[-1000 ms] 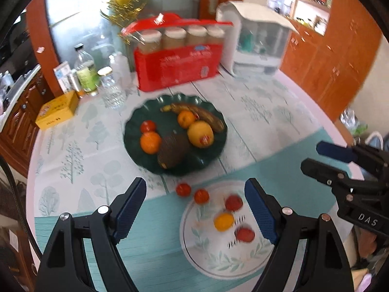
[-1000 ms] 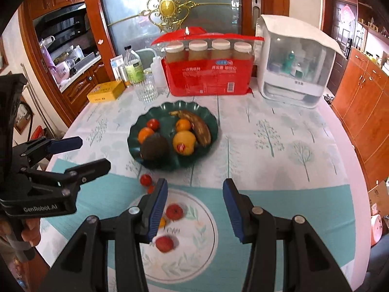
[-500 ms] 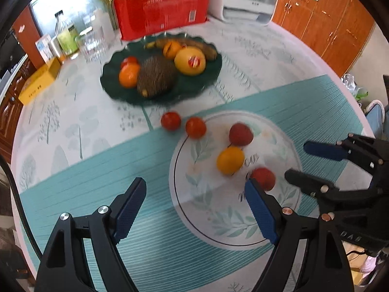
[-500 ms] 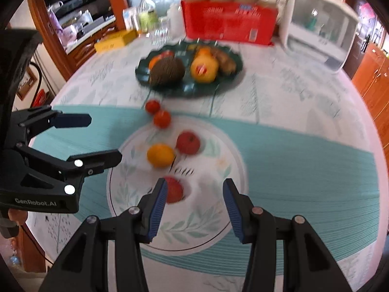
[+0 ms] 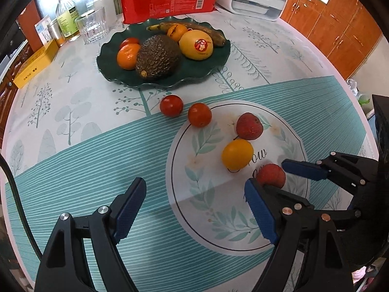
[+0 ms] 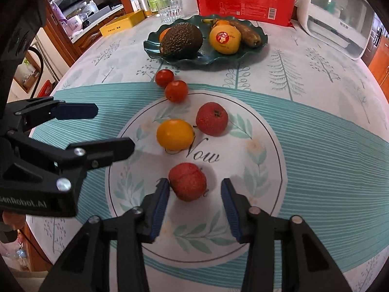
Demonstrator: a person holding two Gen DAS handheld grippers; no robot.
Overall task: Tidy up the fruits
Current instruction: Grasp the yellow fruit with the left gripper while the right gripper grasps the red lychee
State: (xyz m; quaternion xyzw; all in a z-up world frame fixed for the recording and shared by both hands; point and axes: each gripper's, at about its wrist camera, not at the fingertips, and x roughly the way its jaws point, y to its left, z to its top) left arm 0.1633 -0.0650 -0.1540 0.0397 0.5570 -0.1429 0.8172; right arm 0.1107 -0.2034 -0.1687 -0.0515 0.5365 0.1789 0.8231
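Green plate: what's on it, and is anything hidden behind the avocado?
The green plate holds an avocado, a stickered yellow fruit, a banana, two oranges and a tomato. The avocado hides part of one orange; anything beneath it is unseen.

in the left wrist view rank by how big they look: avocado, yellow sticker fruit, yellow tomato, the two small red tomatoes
1. avocado
2. yellow sticker fruit
3. yellow tomato, though it is nearer the camera, so this is unsure
4. two small red tomatoes: alike
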